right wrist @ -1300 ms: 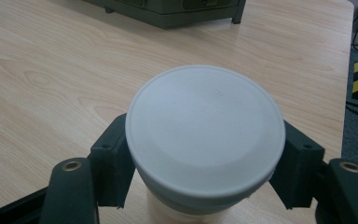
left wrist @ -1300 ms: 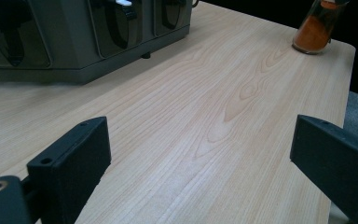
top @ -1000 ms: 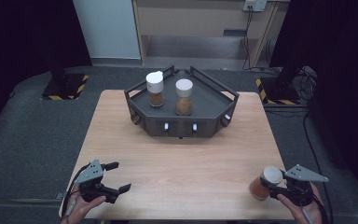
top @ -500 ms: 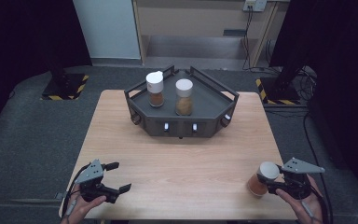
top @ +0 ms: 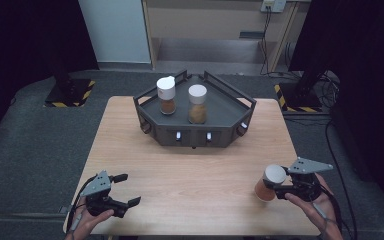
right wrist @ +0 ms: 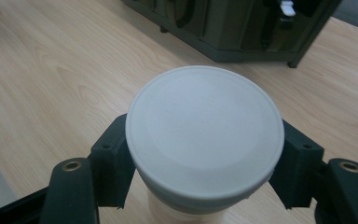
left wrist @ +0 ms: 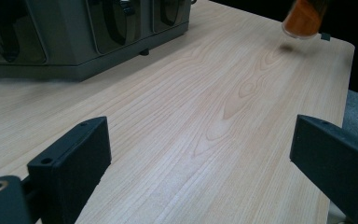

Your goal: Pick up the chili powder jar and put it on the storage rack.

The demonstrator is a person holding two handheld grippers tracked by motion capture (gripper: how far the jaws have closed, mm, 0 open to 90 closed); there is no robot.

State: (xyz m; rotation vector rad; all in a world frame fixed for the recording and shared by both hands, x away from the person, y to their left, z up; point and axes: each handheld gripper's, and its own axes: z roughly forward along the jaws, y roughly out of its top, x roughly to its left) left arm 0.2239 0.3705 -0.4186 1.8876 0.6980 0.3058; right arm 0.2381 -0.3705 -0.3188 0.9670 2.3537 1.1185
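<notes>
Right hand-held gripper clamped on jar, tilted off counter, lower right, likely rack-bound; left hand-held gripper apart, idle.

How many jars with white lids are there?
3. Two stand side by side on the dark tray: the left jar and the middle jar. The right gripper holds the third jar, tilted.

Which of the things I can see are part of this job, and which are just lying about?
In the job:
- spice jar, tilted, clamped in the right gripper
- rack holding two matching jars
- left gripper, fingers apart, idle

Lying about:
- yellow-black striped bases on the floor
- cables
</notes>
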